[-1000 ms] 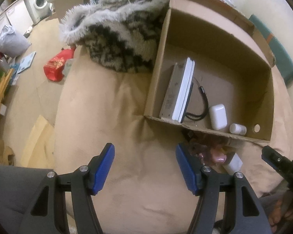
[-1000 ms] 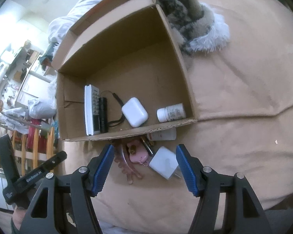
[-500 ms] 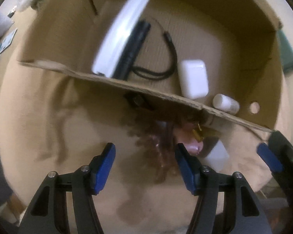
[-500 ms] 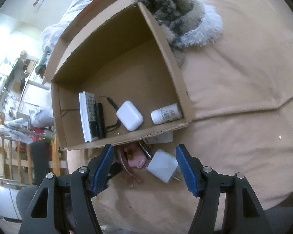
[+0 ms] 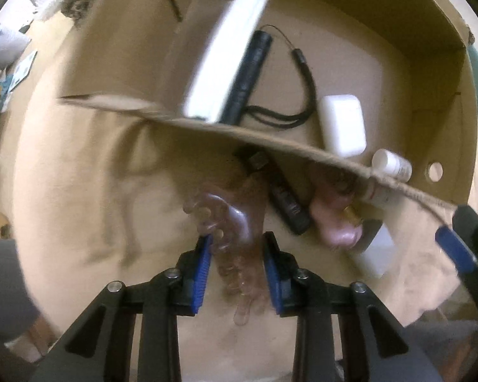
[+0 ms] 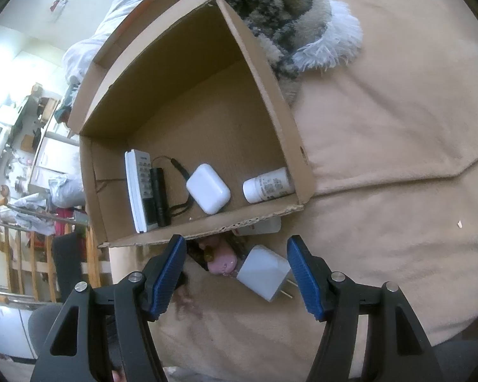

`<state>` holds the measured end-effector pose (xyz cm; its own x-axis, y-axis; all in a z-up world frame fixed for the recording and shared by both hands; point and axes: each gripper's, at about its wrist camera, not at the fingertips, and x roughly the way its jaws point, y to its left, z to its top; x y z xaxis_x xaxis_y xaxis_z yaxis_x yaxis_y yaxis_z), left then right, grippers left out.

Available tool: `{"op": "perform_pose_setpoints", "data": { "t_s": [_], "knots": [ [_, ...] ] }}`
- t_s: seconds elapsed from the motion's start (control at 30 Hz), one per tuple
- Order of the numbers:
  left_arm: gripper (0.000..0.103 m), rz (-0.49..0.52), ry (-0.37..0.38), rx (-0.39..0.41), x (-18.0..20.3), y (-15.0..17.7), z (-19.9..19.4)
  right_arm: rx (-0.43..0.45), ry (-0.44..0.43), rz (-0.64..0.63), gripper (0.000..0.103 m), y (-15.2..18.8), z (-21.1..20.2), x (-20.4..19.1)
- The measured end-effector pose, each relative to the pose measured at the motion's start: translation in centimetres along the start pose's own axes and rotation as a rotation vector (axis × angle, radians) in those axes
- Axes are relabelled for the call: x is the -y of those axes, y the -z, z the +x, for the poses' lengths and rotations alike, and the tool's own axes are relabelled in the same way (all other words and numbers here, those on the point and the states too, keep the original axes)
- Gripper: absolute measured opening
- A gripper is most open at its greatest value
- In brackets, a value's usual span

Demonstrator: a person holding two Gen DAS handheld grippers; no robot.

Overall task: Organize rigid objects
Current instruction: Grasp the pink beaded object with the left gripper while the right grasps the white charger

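L gripper, bottom centre of its view, had just been closing; its pads pressed both sides of a clear brown claw clip on the tan blanket. R gripper hung open over a white plug and pink thing. Box, upper centre, held remote, torch, case, bottle.

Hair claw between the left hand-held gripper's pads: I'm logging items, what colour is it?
Translucent brown hair claw, clearest in the left wrist view.
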<state>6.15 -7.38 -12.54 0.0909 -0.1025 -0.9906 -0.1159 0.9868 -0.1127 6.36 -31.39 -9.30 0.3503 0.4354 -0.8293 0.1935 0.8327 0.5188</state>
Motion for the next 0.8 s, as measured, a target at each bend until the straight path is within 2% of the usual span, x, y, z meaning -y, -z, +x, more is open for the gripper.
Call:
{"op": "perform_pose_setpoints", "data": {
  "t_s": [0.07,0.2,0.33,0.47,0.57,0.67,0.8],
  "knots": [
    [0.017,0.017,-0.009,-0.005,-1.1,0.1,-0.6,-0.008,0.002,-0.003,0.069,0.1,0.2,-0.1],
    [0.013,0.06,-0.027,-0.022,-3.1,-0.2,-1.5,-0.02,0.01,-0.005,0.069,0.1,0.4,-0.1],
    [0.013,0.059,0.012,-0.046,-4.9,-0.3,-1.0,-0.04,0.032,0.001,0.069,0.2,1.1,-0.1],
    [0.015,0.082,0.022,-0.031,-4.7,-0.5,-0.3,-0.074,0.079,-0.011,0.069,0.4,2.2,-0.2],
    [0.017,0.089,0.032,-0.053,-4.3,-0.6,0.7,-0.106,0.113,-0.021,0.069,0.7,3.2,-0.1],
    [0.017,0.085,0.013,-0.084,-4.9,-1.0,2.5,-0.158,0.14,-0.023,0.069,0.9,4.8,0.0],
    [0.016,0.114,-0.041,-0.056,-4.4,-1.2,2.6,-0.232,0.165,-0.017,0.069,1.4,7.4,0.2]
  ]
}}
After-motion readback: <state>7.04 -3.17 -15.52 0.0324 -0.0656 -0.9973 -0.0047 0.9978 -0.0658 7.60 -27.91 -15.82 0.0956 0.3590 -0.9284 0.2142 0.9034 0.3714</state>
